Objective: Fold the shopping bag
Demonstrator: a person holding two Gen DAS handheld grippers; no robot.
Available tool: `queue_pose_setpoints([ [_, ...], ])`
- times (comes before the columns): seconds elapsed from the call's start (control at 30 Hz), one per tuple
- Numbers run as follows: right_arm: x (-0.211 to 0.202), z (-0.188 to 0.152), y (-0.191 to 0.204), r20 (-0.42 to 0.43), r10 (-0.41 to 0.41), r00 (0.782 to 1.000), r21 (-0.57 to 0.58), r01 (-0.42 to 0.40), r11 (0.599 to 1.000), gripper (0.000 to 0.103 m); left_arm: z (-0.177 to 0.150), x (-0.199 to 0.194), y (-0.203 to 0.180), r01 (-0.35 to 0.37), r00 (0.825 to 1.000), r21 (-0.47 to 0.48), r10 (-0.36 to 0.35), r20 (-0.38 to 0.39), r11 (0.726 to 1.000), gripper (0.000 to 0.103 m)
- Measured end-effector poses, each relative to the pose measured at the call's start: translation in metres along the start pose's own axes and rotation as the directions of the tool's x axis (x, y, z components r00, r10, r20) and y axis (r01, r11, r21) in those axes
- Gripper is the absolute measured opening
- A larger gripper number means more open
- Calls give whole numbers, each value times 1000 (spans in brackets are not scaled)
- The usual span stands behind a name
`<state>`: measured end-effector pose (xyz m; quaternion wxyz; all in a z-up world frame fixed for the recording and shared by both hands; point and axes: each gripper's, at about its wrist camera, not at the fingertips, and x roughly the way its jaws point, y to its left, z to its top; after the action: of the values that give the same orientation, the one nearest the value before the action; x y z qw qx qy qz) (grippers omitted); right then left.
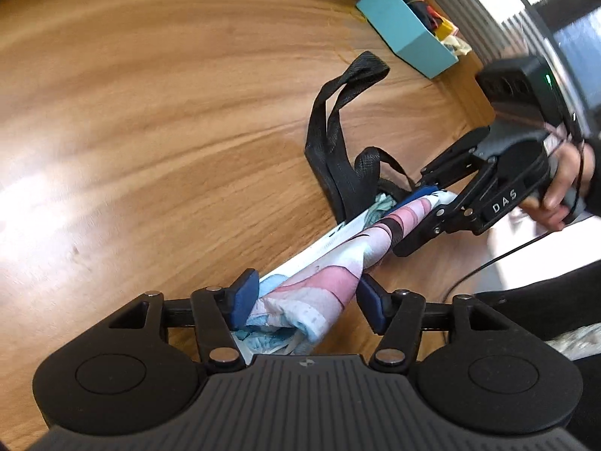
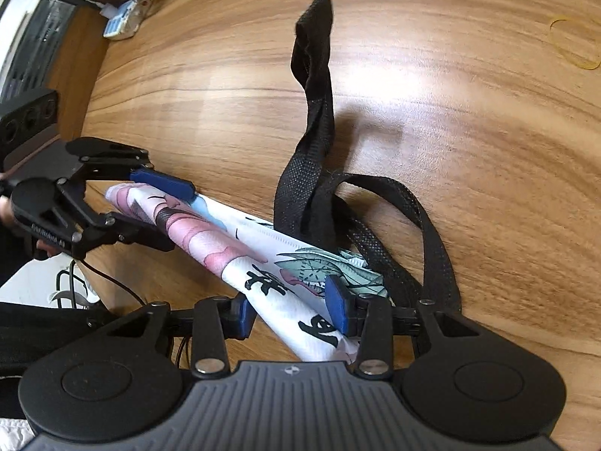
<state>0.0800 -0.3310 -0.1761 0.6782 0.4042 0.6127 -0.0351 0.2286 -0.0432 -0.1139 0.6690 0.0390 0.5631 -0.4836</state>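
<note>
The shopping bag (image 1: pixel 323 274) is white with pink and teal print and black lettering, bunched into a long narrow strip above the wooden table (image 1: pixel 150 131). My left gripper (image 1: pixel 306 297) is shut on one end of it. My right gripper (image 2: pixel 291 306) is shut on the other end, near the handles. The black handles (image 1: pixel 338 131) trail onto the table and one loop (image 2: pixel 313 86) stands up. Each gripper shows in the other's view: the right one (image 1: pixel 432 206), the left one (image 2: pixel 165 214).
A teal box (image 1: pixel 405 34) with colourful items sits at the table's far edge. Some yellow rubber bands (image 2: pixel 574 45) lie on the wood. A small white-blue item with cables (image 2: pixel 120 22) lies near the table's edge.
</note>
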Motion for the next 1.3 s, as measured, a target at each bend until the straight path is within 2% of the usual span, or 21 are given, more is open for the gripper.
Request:
queue_pose_setpoints([
  [0.1, 0, 2, 2, -23, -8, 1000, -8, 8, 1000, 46, -3, -12, -23, -117, 993, 105, 113, 44, 988, 64],
  [0.2, 7, 6, 10, -49, -18, 999, -22, 17, 1000, 46, -9, -29, -44, -249, 965, 167, 231, 125, 954, 63],
  [0.33, 11, 12, 18, -71, -37, 997, -29, 35, 999, 45, -14, -56, -54, -328, 926, 125, 293, 239, 936, 60],
  [0.4, 11, 13, 16, -78, -30, 997, -8, 30, 1000, 44, -15, -63, -60, -358, 911, 121, 317, 264, 926, 60],
  [0.47, 11, 14, 15, -88, -24, 996, 1, 24, 1000, 44, -16, -67, -68, -391, 896, 136, 342, 285, 910, 50],
  [0.5, 12, 15, 15, -93, -25, 995, 5, 25, 1000, 44, -16, -69, -70, -397, 892, 141, 346, 291, 907, 48],
  [0.57, 14, 16, 15, -103, -28, 994, 2, 29, 1000, 43, -17, -69, -79, -410, 888, 168, 351, 296, 896, 47],
  [0.87, 21, 25, 20, -154, -41, 987, -15, 39, 999, 40, -3, -46, -101, -490, 868, 355, 406, 287, 796, 47],
  [1.03, 25, 33, 20, -200, -53, 978, -28, 48, 998, 38, 13, -29, -98, -472, 882, 471, 403, 245, 746, 47],
  [1.07, 25, 34, 20, -208, -55, 977, -31, 50, 998, 38, 15, -26, -98, -469, 883, 487, 404, 239, 737, 42],
  [1.23, 25, 37, 19, -225, -61, 972, -30, 56, 998, 38, 25, -23, -86, -447, 894, 504, 395, 213, 739, 41],
  [1.3, 24, 38, 15, -228, -52, 972, -15, 50, 999, 37, 24, -20, -83, -454, 889, 535, 402, 220, 712, 41],
])
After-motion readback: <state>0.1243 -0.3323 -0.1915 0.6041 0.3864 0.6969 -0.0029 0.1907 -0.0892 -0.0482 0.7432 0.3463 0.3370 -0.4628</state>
